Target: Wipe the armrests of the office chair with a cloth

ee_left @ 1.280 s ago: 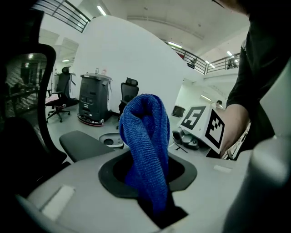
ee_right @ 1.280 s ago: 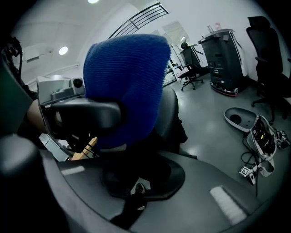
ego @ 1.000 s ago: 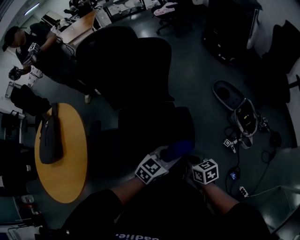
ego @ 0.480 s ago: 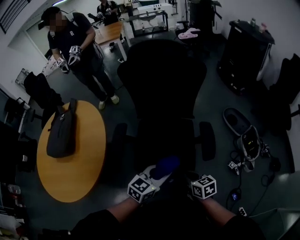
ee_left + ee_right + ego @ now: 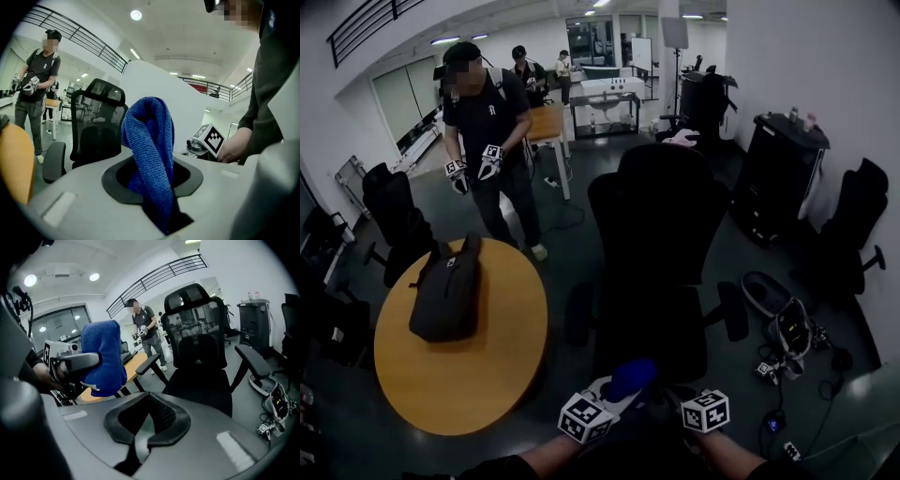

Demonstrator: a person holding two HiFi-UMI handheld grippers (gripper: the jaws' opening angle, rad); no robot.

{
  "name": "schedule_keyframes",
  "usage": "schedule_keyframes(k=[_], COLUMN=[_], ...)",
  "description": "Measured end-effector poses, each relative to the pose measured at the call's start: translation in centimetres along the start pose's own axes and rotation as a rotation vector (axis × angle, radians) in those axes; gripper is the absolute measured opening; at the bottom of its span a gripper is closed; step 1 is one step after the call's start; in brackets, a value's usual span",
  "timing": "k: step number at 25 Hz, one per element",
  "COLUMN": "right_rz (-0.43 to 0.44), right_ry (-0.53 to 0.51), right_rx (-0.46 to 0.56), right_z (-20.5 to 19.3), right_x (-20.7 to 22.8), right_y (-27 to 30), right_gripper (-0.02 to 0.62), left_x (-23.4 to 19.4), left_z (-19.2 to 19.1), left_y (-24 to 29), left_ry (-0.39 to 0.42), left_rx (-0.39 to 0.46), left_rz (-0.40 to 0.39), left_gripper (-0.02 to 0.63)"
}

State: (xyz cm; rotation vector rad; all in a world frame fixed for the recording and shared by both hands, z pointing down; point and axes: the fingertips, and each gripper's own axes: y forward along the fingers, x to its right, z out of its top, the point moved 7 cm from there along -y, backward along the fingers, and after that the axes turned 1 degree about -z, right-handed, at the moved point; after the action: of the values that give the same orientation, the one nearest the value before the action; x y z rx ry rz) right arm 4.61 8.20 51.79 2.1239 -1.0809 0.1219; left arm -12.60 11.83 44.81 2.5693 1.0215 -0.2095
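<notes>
The black office chair (image 5: 661,253) faces me, its left armrest (image 5: 579,314) and right armrest (image 5: 732,311) both bare. My left gripper (image 5: 614,392) is low in the head view, just short of the seat, shut on a blue cloth (image 5: 630,377). In the left gripper view the cloth (image 5: 151,145) stands up out of the shut jaws, with the chair (image 5: 96,131) beyond. My right gripper (image 5: 682,401) is beside it on the right, apart from the chair. The right gripper view shows its jaws (image 5: 149,416) closed on nothing, with the cloth (image 5: 102,357) to their left and the chair (image 5: 201,366) ahead.
A round wooden table (image 5: 487,375) with a black backpack (image 5: 448,289) stands to the chair's left. A person (image 5: 492,141) holding grippers stands behind it. Cables and gear (image 5: 787,333) lie on the floor at right, near a black cabinet (image 5: 783,173). Other chairs (image 5: 394,220) stand around.
The head view has tilted up, so the chair now sits farther ahead and the room shows. Both grippers stay low before the seat, the left one still holding the cloth.
</notes>
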Motion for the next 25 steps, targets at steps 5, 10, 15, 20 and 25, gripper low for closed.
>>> schedule_keyframes(k=[5, 10, 15, 20, 25], right_rz=[-0.018, -0.005, 0.006, 0.032, 0.071], right_ry=[-0.025, -0.067, -0.09, -0.1, -0.137], right_rx=[0.009, 0.015, 0.045, 0.089, 0.169], right_z=[-1.0, -1.4, -1.2, -0.3, 0.9], right_x=[-4.6, -7.9, -8.5, -7.6, -7.1], right_y=[-0.5, -1.5, -2.8, -5.6, -9.5], right_gripper=[0.005, 0.005, 0.005, 0.005, 0.005], left_x=[0.9, 1.0, 2.3, 4.9, 8.3], left_z=[-1.3, -2.4, -1.8, -1.2, 0.8], left_y=[-4.3, -7.4, -8.8, -8.1, -6.9], left_ry=[0.01, -0.005, 0.0, -0.031, -0.038], left_rx=[0.043, 0.069, 0.098, 0.102, 0.13], left_rz=[-0.014, 0.009, 0.053, 0.061, 0.067], left_gripper=[0.129, 0.129, 0.129, 0.129, 0.129])
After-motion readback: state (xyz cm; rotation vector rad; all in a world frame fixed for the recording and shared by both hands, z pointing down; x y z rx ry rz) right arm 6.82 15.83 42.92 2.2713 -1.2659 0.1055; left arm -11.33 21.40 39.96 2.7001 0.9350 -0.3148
